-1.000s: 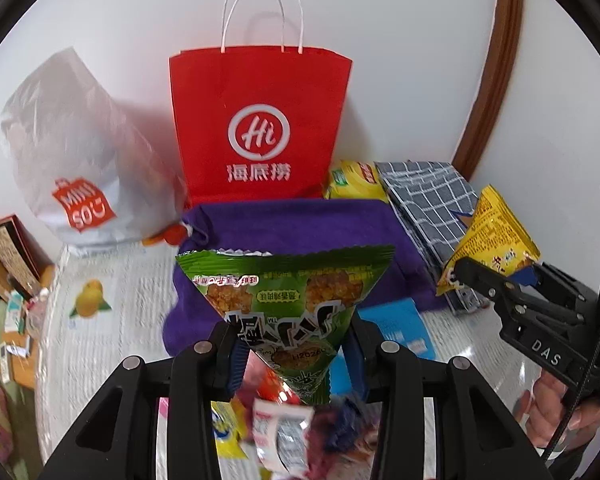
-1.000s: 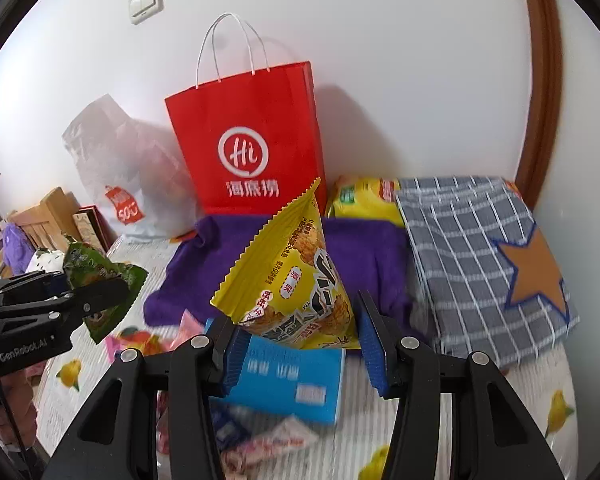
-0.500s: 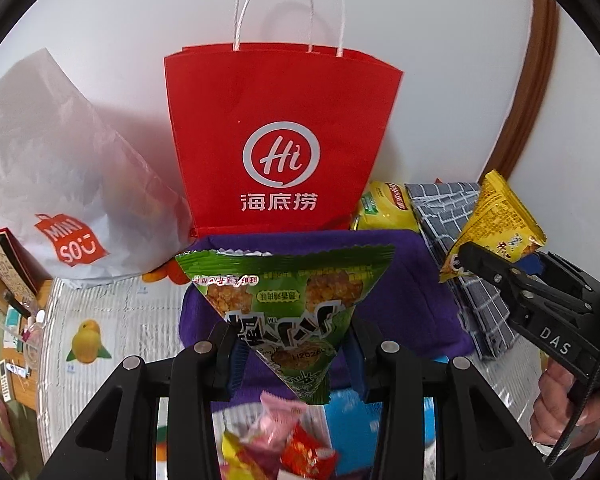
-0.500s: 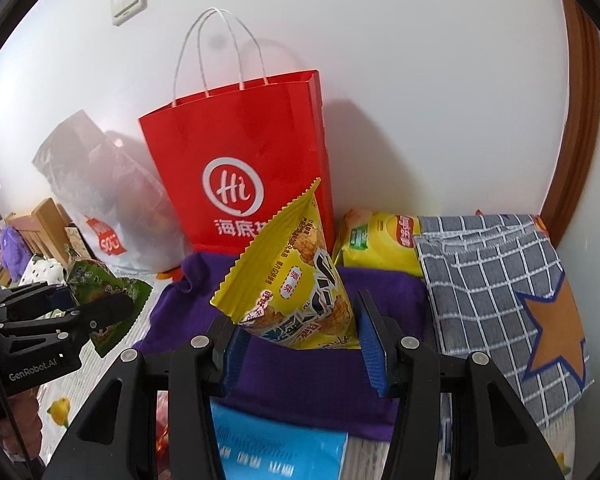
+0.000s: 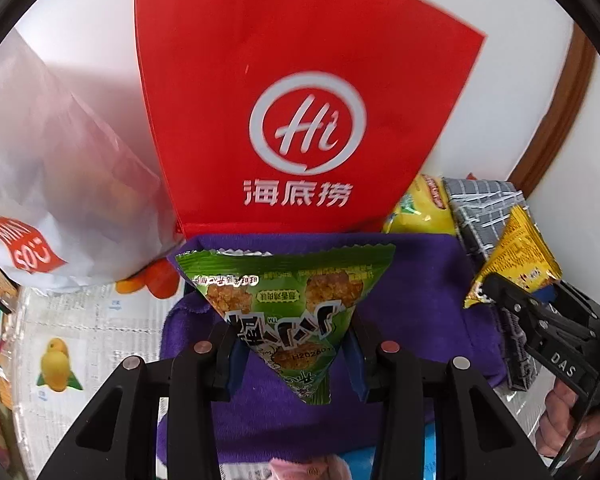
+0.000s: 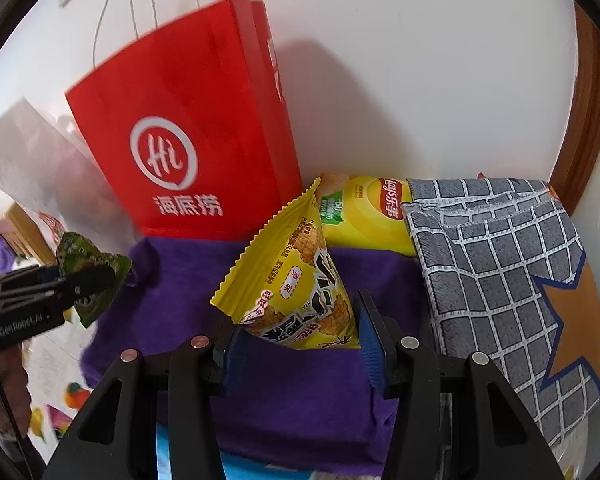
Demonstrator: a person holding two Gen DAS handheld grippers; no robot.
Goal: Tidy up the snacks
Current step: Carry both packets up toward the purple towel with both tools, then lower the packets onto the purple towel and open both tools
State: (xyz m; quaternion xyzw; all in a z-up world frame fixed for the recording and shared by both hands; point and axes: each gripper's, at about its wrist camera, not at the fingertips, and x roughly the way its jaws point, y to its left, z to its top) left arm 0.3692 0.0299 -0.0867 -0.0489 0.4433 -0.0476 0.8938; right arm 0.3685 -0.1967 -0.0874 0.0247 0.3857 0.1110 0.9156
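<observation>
A: Left tongs (image 5: 296,354) are noted pinching a green packet (image 5: 288,308) by its lower point, wide sealed edge up. Right tongs (image 6: 298,342) are noted pinching a yellow packet (image 6: 296,292) low on its body, serrated edge tilted up and left.

B: Position of the packets?

A: Both are held in the air above a purple cloth (image 6: 292,396), in front of a red bag (image 5: 300,112). Neither packet is seen touching cloth or bag. The red bag is taken to be the likely destination; that is a judgement only.

B: Surroundings?

A: A white bag (image 5: 60,184) is recorded left of the red one. A chip bag (image 6: 364,216) and a checked cloth (image 6: 500,280) are recorded to its right. More wrappers are glimpsed at the lower edge of the left view, blurred.

B: Risks from here?

A: The green packet is gripped only at its narrow tip, so a slip or a swing could be caused by a quick turn. The red bag's mouth is out of the left view, so its width cannot be told. The paper wall could be pushed over if it is struck low. With both tongs side by side, a collision is possible at one narrow opening.
</observation>
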